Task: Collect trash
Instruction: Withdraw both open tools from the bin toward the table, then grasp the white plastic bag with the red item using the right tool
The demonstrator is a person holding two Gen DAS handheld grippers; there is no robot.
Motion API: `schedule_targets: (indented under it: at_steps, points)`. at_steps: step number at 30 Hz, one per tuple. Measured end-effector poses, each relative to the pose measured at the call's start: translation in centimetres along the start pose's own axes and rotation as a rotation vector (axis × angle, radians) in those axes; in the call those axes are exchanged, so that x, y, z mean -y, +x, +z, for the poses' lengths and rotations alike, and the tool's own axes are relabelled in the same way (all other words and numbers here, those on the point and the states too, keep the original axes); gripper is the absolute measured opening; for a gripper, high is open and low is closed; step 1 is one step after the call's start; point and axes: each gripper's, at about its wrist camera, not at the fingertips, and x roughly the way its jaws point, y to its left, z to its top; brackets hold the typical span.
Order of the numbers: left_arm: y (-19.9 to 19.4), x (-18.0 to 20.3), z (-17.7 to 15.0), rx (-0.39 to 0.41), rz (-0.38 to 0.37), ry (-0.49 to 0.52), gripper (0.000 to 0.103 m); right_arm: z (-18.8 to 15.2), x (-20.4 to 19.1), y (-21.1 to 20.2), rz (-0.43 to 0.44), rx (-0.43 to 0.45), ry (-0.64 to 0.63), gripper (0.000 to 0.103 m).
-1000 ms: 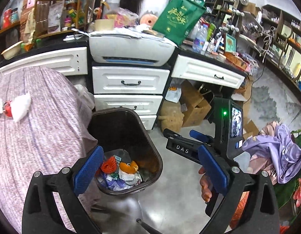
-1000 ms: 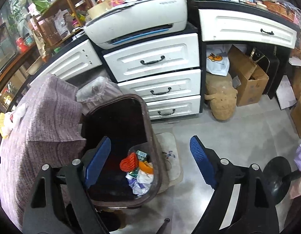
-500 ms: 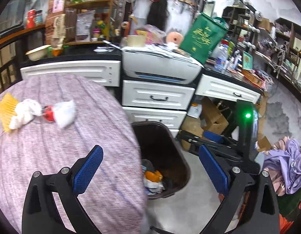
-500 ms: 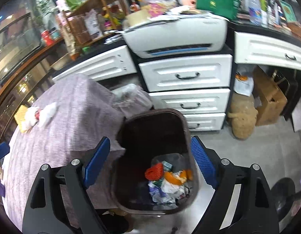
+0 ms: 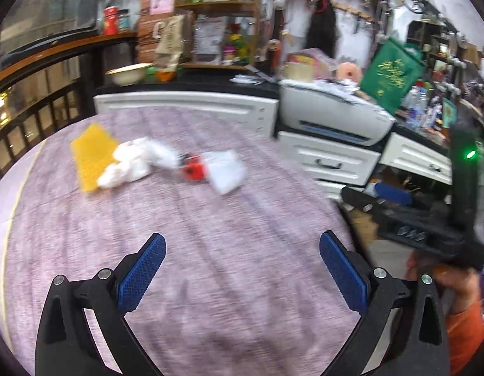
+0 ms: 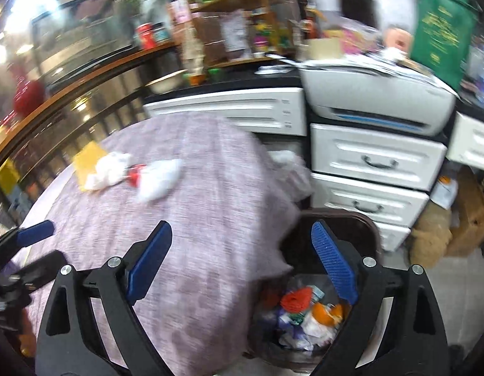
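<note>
Trash pile sits upper left of the left wrist view on the purple tablecloth: white wads, a red scrap, yellow sheet. Both grippers head back for another load! Left gripper spread and empty; right gripper has just been opening, nothing between its jaws. A second ago both looked into the bin, now lower right. Next: reach and close on a wad.

My left camera looks down along my jaws onto the bench, close over its cloth, with the litter well ahead of the jaws. My right camera sits further right and looks the same way, its jaws spanning the bench edge and the bin. Both views share the bench, litter, printer and drawers.
</note>
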Motion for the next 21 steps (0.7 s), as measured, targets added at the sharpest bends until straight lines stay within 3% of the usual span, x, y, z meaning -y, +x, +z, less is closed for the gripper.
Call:
schedule_targets:
  at_steps: [8, 16, 21]
  points:
    - [0.1, -7.3, -0.9, -0.040, 0.100, -0.122, 0.097, 2.4, -6.4, 3.1, 0.123, -0.039, -0.122, 0.089]
    - [0.0, -10.6, -0.9, -0.042, 0.151, -0.172, 0.097, 4.1, -9.4, 9.1, 0.179, -0.200, -0.170, 0.089]
    - [0.7, -11.5, -0.8, -0.062, 0.144, -0.183, 0.097, 5.0, -11.0, 11.9, 0.157, -0.252, -0.253, 0.077]
